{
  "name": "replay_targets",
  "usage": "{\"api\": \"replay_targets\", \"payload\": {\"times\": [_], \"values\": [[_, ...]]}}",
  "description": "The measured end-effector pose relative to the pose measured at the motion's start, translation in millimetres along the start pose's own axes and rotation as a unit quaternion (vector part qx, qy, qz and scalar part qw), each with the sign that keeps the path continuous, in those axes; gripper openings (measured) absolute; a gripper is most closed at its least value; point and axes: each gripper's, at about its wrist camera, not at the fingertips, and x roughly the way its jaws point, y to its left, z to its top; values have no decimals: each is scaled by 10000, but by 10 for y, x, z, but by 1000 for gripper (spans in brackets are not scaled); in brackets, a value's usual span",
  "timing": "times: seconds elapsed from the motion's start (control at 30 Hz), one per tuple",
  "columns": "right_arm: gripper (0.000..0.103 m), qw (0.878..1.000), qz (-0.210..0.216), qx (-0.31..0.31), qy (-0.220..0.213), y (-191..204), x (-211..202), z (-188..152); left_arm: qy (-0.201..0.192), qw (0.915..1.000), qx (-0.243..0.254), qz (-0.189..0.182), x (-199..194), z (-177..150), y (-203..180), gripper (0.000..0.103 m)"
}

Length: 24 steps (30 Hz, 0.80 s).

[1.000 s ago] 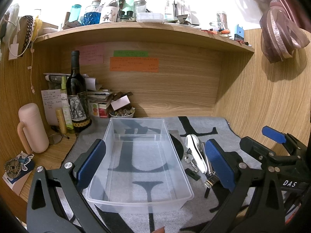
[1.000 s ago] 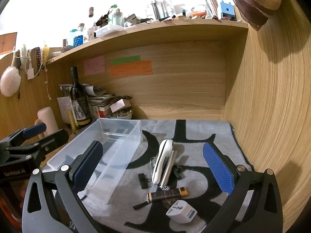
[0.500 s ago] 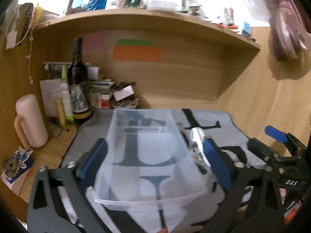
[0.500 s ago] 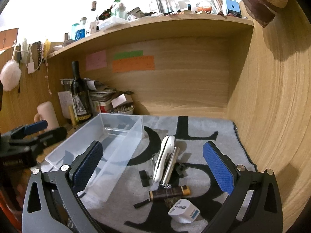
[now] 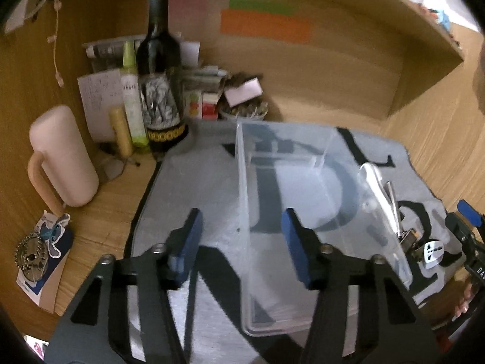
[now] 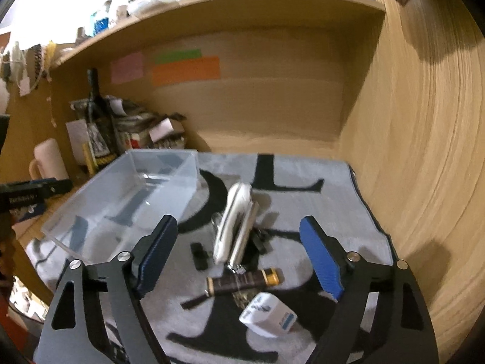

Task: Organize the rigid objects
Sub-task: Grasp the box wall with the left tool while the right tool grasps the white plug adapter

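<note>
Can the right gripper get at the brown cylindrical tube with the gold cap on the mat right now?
Probably yes. The brown cylindrical tube with the gold cap lies bare on the grey mat, just ahead of the open right gripper, nothing over it. The white plug adapter beside it sits apart.

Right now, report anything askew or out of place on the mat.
Nothing is spilled or damaged. The clear bin sits skewed to the mat and empty; the white adapter lies tipped beside it.

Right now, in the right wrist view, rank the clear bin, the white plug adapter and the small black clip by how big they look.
1. Clear bin, by far the largest.
2. White plug adapter, though it lies nearest the camera.
3. Small black clip, smallest.
</note>
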Motion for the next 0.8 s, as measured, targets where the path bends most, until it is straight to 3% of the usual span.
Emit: {"api": "replay_targets", "payload": {"times": [0.13, 0.43, 0.63, 0.8], "values": [[68, 9996, -165, 52, 230, -59, 33, -76, 464, 9989, 40, -107, 161, 28, 72, 38], [62, 9956, -485, 297, 744, -215, 68, -266, 1312, 9898, 59, -545, 429, 56, 113, 21], [62, 9905, -658, 533, 1087, -313, 136, -440, 1449, 9872, 204, -641, 495, 36, 47, 11], [59, 9870, -435, 796, 1326, -367, 201, -507, 1483, 9865, 162, -670, 542, 38, 61, 11]]}}
